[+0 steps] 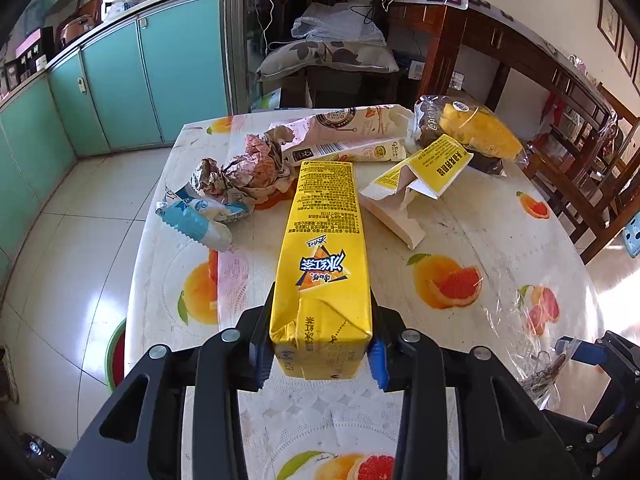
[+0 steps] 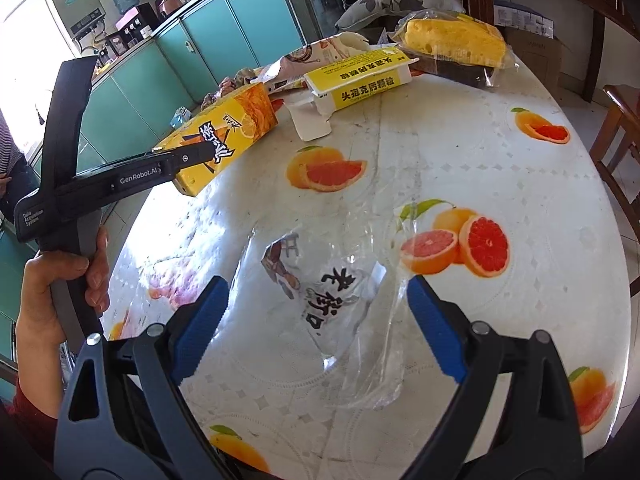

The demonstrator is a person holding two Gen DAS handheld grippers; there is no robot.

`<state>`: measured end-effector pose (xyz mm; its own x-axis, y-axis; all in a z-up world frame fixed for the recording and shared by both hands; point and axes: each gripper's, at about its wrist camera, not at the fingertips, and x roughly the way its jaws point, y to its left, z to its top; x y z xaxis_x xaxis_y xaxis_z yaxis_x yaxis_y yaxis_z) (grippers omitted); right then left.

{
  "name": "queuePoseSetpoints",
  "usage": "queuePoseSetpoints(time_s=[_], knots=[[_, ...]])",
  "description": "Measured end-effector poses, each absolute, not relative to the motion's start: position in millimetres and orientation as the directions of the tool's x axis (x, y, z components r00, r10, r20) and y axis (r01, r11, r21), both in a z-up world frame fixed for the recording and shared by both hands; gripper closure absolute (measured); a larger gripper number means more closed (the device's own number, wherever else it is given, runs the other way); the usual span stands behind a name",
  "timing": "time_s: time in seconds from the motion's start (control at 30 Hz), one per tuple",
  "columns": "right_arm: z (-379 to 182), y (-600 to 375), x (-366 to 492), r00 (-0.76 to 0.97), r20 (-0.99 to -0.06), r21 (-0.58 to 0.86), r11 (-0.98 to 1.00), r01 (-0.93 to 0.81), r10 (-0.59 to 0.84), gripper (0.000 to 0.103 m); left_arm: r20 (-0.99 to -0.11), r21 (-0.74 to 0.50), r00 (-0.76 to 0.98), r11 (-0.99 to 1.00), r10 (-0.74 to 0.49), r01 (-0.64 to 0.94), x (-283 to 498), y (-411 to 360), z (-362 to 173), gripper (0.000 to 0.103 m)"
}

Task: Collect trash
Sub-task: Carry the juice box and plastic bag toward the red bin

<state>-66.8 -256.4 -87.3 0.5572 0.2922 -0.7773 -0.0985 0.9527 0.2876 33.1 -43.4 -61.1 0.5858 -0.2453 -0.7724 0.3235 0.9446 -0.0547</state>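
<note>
Above the round table (image 1: 460, 220), near its edge: yellow drink carton (image 1: 324, 256) clamped at one end between the pads of the left gripper (image 1: 320, 354), lifted and tilted.

Lower on the same fruit-print cloth, right gripper (image 2: 316, 320) with jaws wide apart on either side of a clear plastic wrapper (image 2: 340, 304), not touching it. Further back, near each other: crumpled foil wrapper (image 1: 244, 172), blue-white packet (image 1: 200, 216), torn yellow box (image 1: 416, 176), bagged cake (image 1: 476, 128).

1. Round table (image 2: 460, 152), fruit-print cloth.
2. Clear printed plastic wrapper (image 2: 344, 300), near edge.
3. Torn yellow-white medicine box (image 1: 416, 178).
4. Crumpled foil wrapper (image 1: 244, 170).
5. Blue-white wrapper (image 1: 200, 216).
6. Bagged yellow cake (image 1: 472, 132).
7. Pink-white pouch (image 1: 344, 134).
</note>
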Motion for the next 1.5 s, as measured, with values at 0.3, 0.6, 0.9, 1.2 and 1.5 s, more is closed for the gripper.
queuePoseSetpoints(time_s=[0.3, 0.6, 0.9, 1.2, 1.5], knots=[[-92.9, -258.1, -64.0, 0.543, -0.780, 0.306, 0.947, -0.103, 0.311, 0.061, -0.764, -0.040, 0.599, 0.944, -0.240, 0.327, 23.6, -42.6, -59.9, 0.068], [-78.1, -259.4, -67.1, 0.586, -0.754, 0.295, 0.950, -0.102, 0.297, 0.065, -0.754, -0.064, 0.604, 0.944, -0.259, 0.325, 17.3, -34.6, -57.4, 0.068], [-68.3, -249.2, -63.6, 0.603, -0.741, 0.281, 0.952, -0.119, 0.295, 0.065, -0.726, -0.095, 0.627, 0.943, -0.284, 0.318, 3.3, -14.5, -47.9, 0.068], [-46.0, -209.4, -51.4, 0.613, -0.721, 0.251, 0.946, -0.204, 0.324, 0.065, -0.718, -0.117, 0.643, 0.957, -0.266, 0.265, -3.4, 26.3, -47.0, 0.068], [-32.8, -138.2, -28.6, 0.585, -0.709, 0.233, 0.913, -0.334, 0.395, 0.064, -0.724, -0.113, 0.654, 0.973, -0.221, 0.204, -8.1, 83.7, -48.2, 0.068]])
